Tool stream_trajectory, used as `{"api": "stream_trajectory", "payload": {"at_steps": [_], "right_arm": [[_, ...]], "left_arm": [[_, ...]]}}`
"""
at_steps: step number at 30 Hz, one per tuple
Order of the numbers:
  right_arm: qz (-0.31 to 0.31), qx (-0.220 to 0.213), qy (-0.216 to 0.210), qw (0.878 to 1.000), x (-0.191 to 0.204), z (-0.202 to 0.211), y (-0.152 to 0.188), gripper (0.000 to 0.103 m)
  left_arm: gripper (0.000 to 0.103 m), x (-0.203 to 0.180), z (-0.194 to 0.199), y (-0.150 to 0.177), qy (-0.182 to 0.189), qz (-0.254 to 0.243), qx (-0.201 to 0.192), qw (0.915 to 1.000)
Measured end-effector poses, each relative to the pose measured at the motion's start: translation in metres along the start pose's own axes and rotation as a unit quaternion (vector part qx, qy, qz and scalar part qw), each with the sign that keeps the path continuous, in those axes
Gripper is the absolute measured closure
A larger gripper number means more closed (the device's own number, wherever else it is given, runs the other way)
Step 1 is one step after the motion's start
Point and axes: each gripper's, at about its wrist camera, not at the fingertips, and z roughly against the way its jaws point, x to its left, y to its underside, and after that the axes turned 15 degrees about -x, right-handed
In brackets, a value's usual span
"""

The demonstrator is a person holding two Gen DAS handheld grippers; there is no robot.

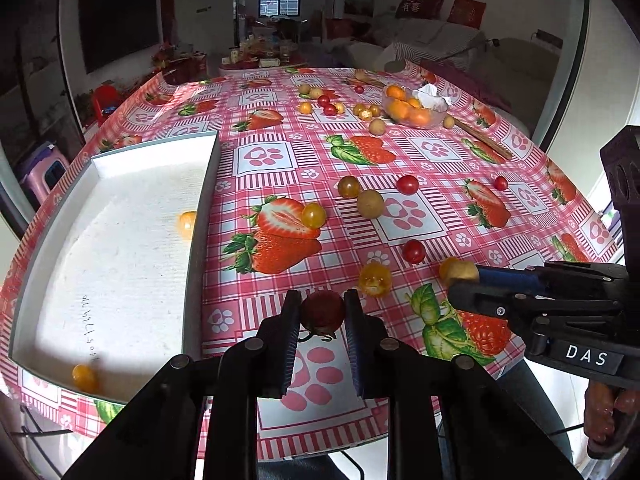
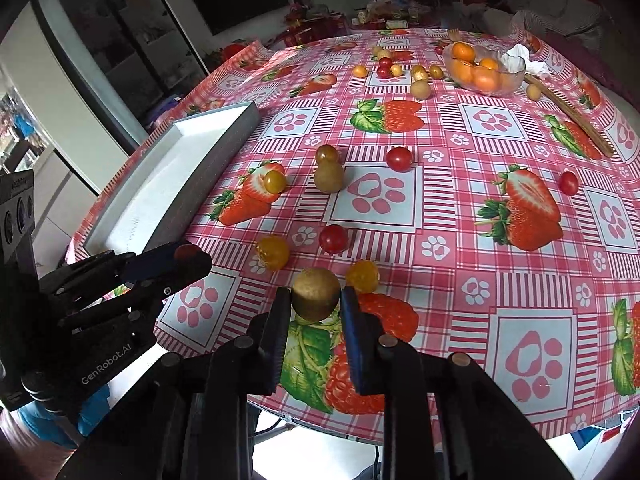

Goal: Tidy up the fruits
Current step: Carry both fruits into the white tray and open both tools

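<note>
My left gripper [image 1: 322, 307] is shut on a dark red cherry tomato [image 1: 323, 312] just above the tablecloth, right of the white tray [image 1: 120, 248]. Two yellow tomatoes [image 1: 186, 222] lie in the tray. My right gripper [image 2: 315, 300] is shut on a tan longan [image 2: 315, 298] near the table's front edge; it also shows in the left wrist view [image 1: 460, 280]. The left gripper shows in the right wrist view [image 2: 188, 258]. Loose red, yellow and tan fruits lie mid-table, among them a red tomato [image 2: 333, 238] and a yellow tomato [image 2: 273, 252].
A glass bowl [image 1: 416, 110] of oranges with a crumpled tissue stands at the far right, more small fruits around it. A wooden stick [image 1: 484, 140] lies beside it. The strawberry-print tablecloth [image 1: 420, 152] covers the table; its front edge is close below both grippers.
</note>
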Motion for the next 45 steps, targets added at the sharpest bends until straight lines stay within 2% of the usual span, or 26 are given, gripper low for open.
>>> {"api": "stream_trajectory", "payload": {"at_steps": [13,21,28,36,45], "right_arm": [[0.048,0.002,-0.032,0.998,0.056,-0.014,-0.030,0.075],[0.082,0.017,-0.067,0.994,0.109,-0.043,-0.048,0.075],[0.107,0.041,-0.092,0.989,0.153,-0.078,-0.057,0.075],[0.139,0.079,-0.089,0.983,0.184,-0.124,-0.054,0.075],[0.156,0.109,-0.074,0.979,0.194,-0.157,-0.046,0.075]], "left_arm": [[0.080,0.074,0.031,-0.008,-0.072,0.041,-0.035,0.9960],[0.080,0.137,0.039,-0.003,-0.139,0.077,-0.042,0.9865],[0.080,0.177,0.023,0.012,-0.185,0.105,-0.018,0.9770],[0.080,0.197,0.007,0.017,-0.204,0.116,0.006,0.9720],[0.080,0.202,-0.003,0.021,-0.209,0.114,0.022,0.9711]]}}
